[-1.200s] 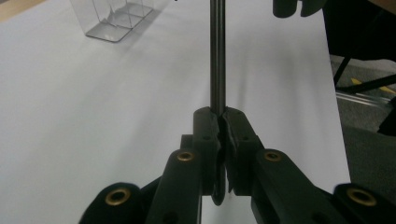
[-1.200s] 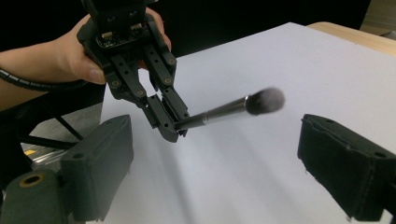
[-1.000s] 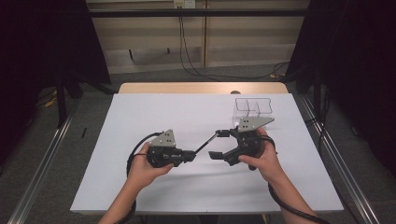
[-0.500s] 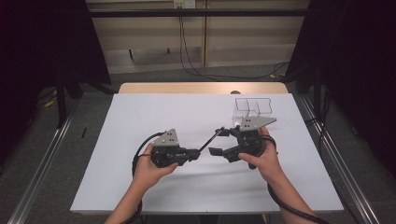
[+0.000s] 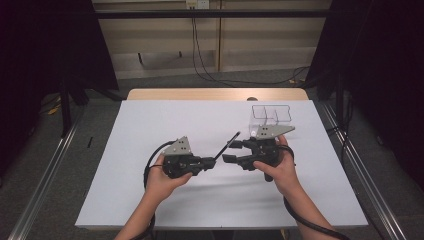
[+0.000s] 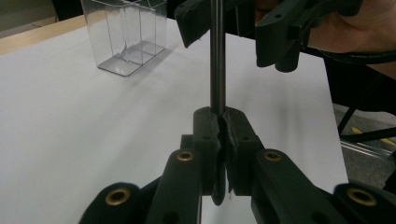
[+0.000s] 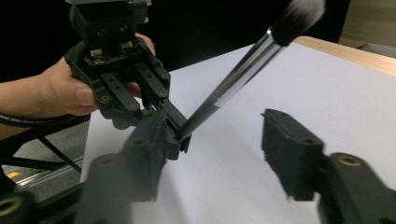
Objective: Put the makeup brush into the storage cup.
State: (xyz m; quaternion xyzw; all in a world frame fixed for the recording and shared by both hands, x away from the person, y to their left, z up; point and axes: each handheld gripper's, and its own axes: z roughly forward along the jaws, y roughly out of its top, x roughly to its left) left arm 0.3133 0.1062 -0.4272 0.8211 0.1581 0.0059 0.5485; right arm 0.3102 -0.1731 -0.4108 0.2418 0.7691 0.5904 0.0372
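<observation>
Brush (image 5: 226,146): a slim dark makeup brush, held above the middle of the table (image 5: 150,200), its handle end pinched tight between the pressed-together jaws of the left gripper (image 5: 209,162). Its long axis runs up and away from that gripper toward the right gripper (image 5: 231,152), with the bristle tip (image 7: 299,18) at the far, raised end.

In the left gripper view the shaft (image 6: 217,56) stands straight up out of the closed jaws and passes between the right gripper's two jaws, which have just been closing around it. They stand apart, one on each side of the shaft; in the right gripper view neither pad seems to touch it, though the near jaw is blurred and I cannot be sure.

So the handover turns on this: the right gripper already straddles the mid-shaft and needs only to close square across the axis.

A clear box (image 5: 270,116) with compartments stands behind the right hand (image 5: 280,167), near the far right of the table, well apart from the brush; nothing lies between.
</observation>
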